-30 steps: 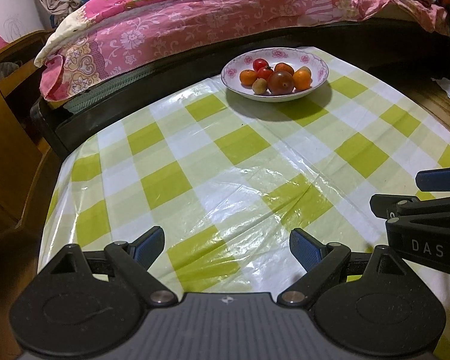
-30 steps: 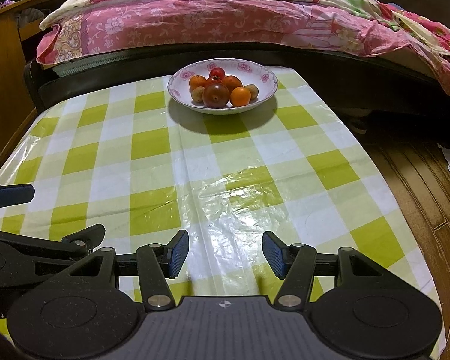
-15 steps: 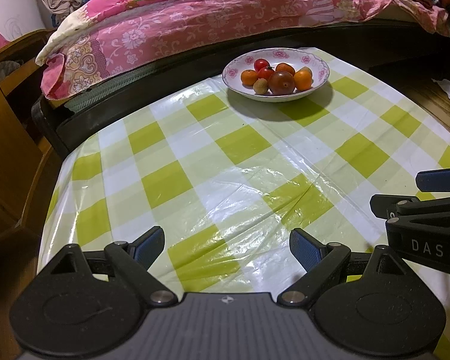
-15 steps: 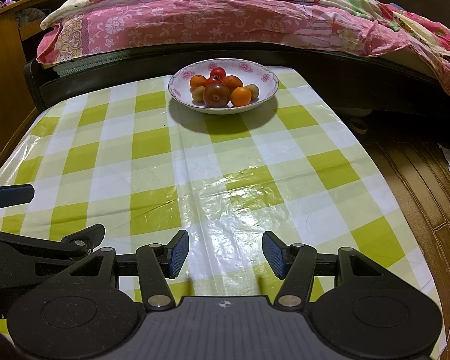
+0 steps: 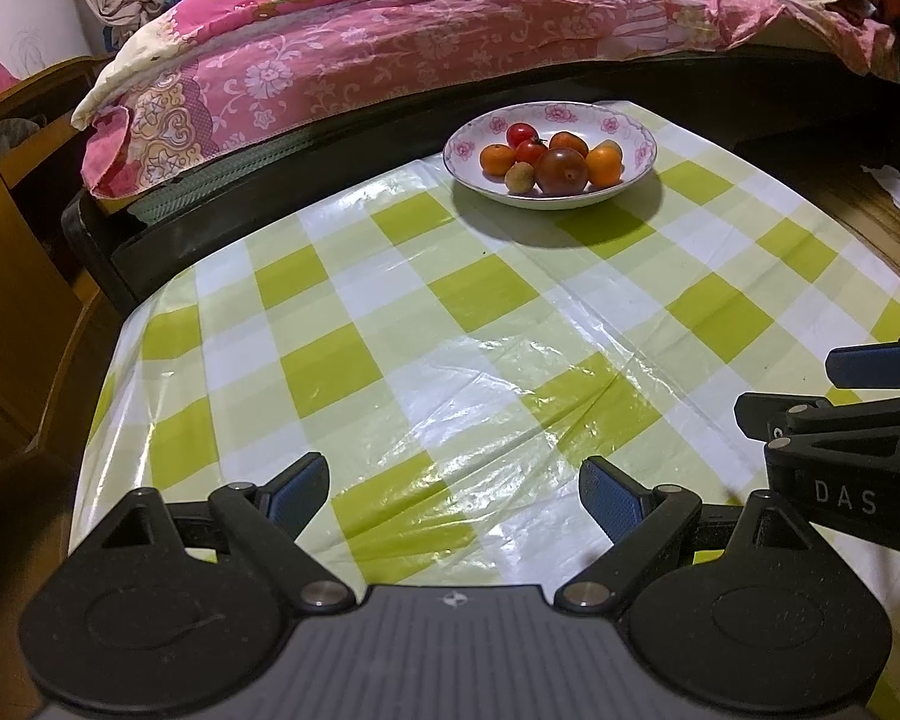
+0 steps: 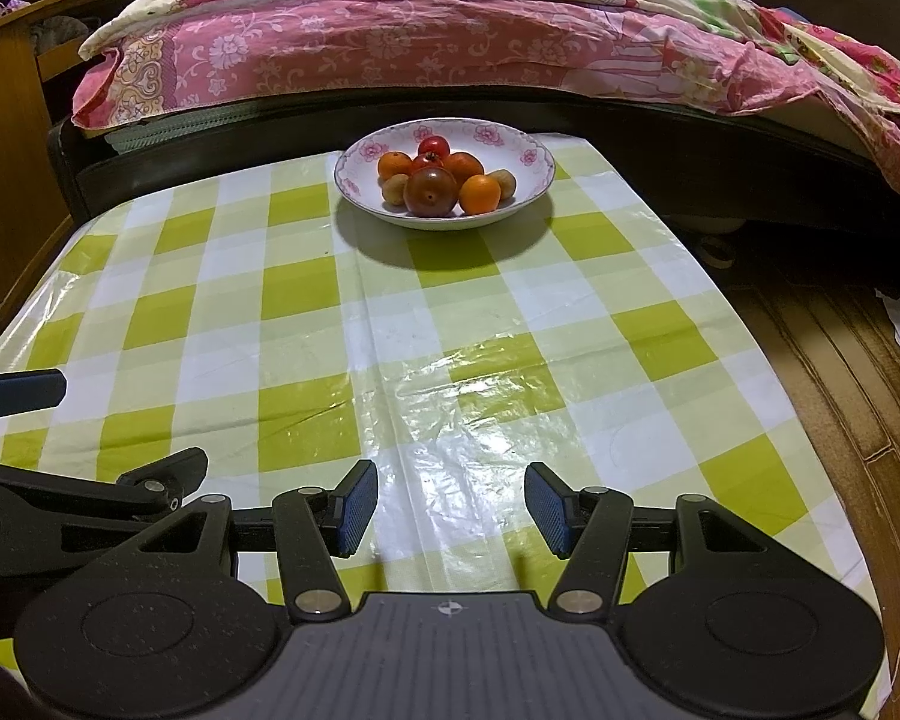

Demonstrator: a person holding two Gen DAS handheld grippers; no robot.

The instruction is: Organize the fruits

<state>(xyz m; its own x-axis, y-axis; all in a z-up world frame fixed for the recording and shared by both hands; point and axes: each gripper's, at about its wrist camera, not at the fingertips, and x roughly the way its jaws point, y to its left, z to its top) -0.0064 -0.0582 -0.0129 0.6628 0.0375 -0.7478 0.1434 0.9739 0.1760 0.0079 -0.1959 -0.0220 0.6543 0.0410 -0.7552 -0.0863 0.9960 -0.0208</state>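
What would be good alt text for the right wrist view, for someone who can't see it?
A white floral bowl of small fruits sits at the far end of a green-and-white checked tablecloth, before a bed with a pink quilt. The right hand-held gripper is open and empty in the foreground, with the left hand-held gripper beside it.

The fruits (image 6: 432, 179) lie in the bowl (image 6: 528, 180) at the table's (image 6: 270, 324) far edge, before the bed (image 6: 390, 42).

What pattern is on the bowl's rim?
Pink flowers on white, on the bowl; clearest in the right wrist view.
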